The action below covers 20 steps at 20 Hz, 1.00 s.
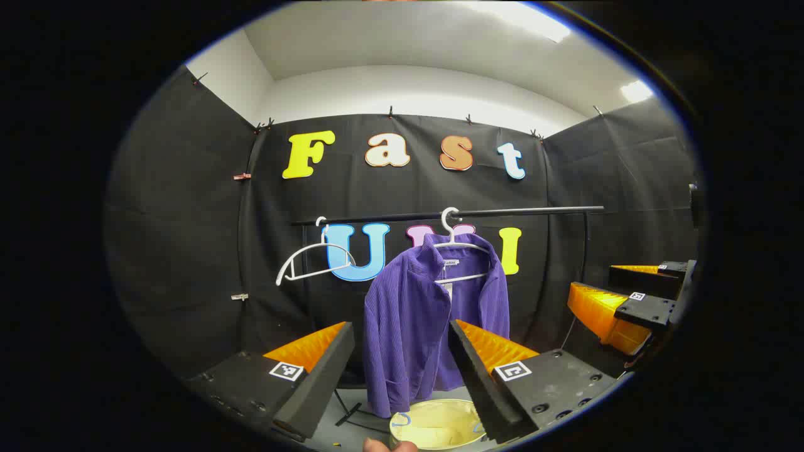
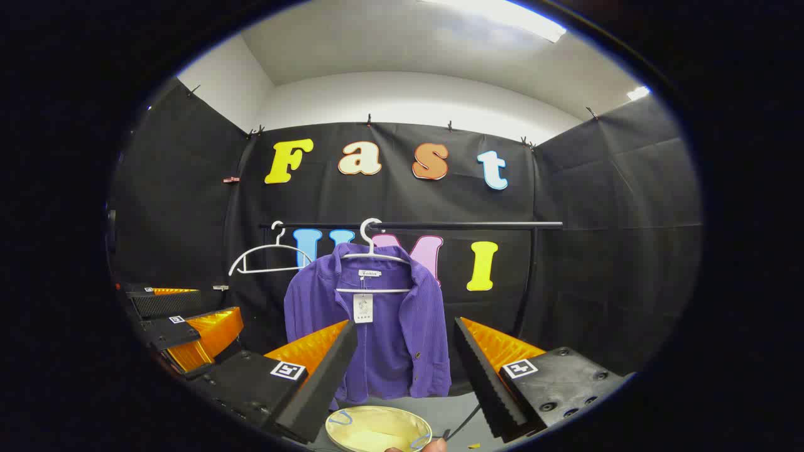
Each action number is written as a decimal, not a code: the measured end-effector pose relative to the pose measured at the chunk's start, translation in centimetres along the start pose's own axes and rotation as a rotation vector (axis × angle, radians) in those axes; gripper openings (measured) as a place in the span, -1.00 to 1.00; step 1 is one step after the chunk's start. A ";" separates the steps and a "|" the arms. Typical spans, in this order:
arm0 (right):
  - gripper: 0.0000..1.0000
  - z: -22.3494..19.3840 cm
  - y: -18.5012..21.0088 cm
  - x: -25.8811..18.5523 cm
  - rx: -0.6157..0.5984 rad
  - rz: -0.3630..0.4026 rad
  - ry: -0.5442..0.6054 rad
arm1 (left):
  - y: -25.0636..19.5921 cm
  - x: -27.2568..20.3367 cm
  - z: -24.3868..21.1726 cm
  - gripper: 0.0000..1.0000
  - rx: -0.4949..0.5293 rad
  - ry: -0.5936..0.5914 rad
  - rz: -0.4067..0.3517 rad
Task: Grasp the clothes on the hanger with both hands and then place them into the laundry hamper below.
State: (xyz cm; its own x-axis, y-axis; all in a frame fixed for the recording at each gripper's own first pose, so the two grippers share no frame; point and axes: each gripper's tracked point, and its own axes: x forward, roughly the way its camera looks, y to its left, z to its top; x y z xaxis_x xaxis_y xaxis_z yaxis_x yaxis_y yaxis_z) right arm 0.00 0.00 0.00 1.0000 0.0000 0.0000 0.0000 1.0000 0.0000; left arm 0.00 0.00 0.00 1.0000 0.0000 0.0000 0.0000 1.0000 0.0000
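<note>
A purple ribbed jacket (image 1: pixel 421 314) (image 2: pixel 383 326) hangs on a white hanger (image 1: pixel 458 251) (image 2: pixel 375 257) from a black rail (image 1: pixel 502 212) (image 2: pixel 452 225). Below it stands a pale yellow laundry hamper (image 1: pixel 436 425) (image 2: pixel 377 430), open at the top. My left gripper (image 1: pixel 402 370) is open, well short of the jacket, with nothing between its fingers. My right gripper (image 2: pixel 405 370) is open too, also apart from the jacket. In the left gripper view the right gripper (image 1: pixel 634 298) shows at the right edge. In the right gripper view the left gripper (image 2: pixel 182 320) shows at the left edge.
An empty white hanger (image 1: pixel 311 263) (image 2: pixel 267 256) hangs on the rail to the left of the jacket. The rail's upright post (image 2: pixel 527 282) stands at the right. A fingertip (image 1: pixel 389 446) shows at the bottom edge near the hamper.
</note>
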 end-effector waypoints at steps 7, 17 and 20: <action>0.95 -0.4 -0.2 -0.2 0.000 -0.011 0.015 | 0.2 -0.3 0.2 0.89 -0.001 -0.007 0.017; 0.95 -0.2 0.5 -0.7 0.020 -0.004 0.009 | 0.7 -0.8 0.0 0.88 0.001 0.000 0.038; 0.95 -0.4 1.0 -0.5 0.016 0.010 0.013 | 0.6 -1.0 0.0 0.89 -0.004 -0.003 0.043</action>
State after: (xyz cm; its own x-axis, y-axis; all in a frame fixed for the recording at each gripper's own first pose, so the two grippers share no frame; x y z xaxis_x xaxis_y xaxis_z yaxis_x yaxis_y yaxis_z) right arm -0.55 1.00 -0.44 0.9999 0.0101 -0.0134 -0.0099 0.9998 0.0156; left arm -1.02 0.63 -0.03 0.9991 0.0428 0.0026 -0.0427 0.9991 -0.0038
